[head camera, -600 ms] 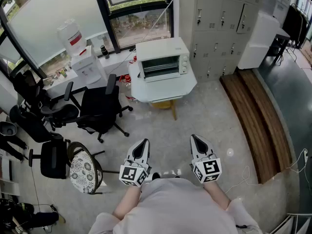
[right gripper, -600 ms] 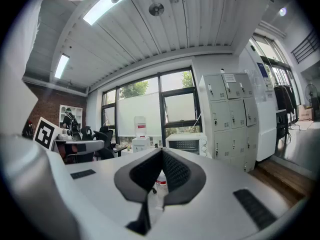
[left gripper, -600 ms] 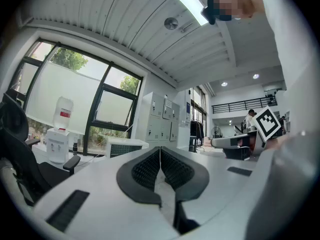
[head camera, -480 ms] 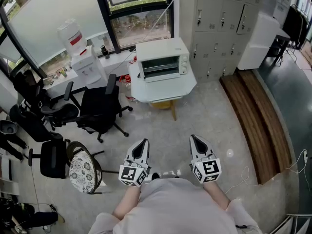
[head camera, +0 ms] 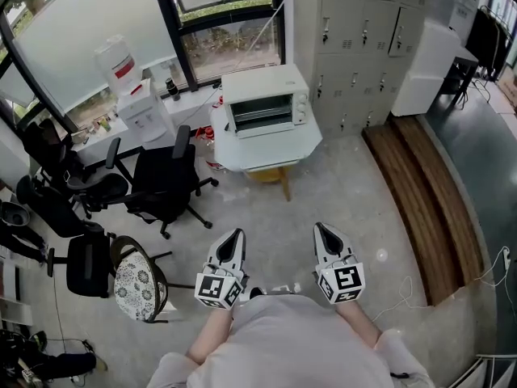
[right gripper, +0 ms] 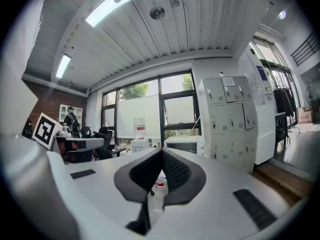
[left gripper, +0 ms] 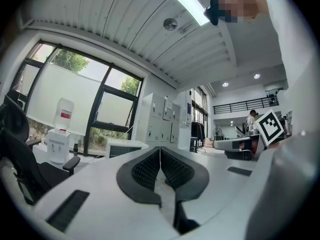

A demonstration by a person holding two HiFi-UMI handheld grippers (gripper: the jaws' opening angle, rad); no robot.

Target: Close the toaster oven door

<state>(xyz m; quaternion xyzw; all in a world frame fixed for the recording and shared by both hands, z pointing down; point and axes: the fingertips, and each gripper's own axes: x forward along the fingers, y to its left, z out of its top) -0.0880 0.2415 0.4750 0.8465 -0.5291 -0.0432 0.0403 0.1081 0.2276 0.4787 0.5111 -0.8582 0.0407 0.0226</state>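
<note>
toaster oven door: closing not yet begun, judged from the distance.
toaster oven (head camera: 262, 103) is set on a white table (head camera: 271, 149) by the window, well apart from left gripper (head camera: 236, 235) and right gripper (head camera: 321, 228); both jaw pairs are pressed together, nothing held; door position cannot be told.

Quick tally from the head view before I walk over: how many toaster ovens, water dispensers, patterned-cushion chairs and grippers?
Toaster oven: 1
Water dispenser: 1
Patterned-cushion chair: 1
Grippers: 2, the left gripper and the right gripper
Total: 5
</note>
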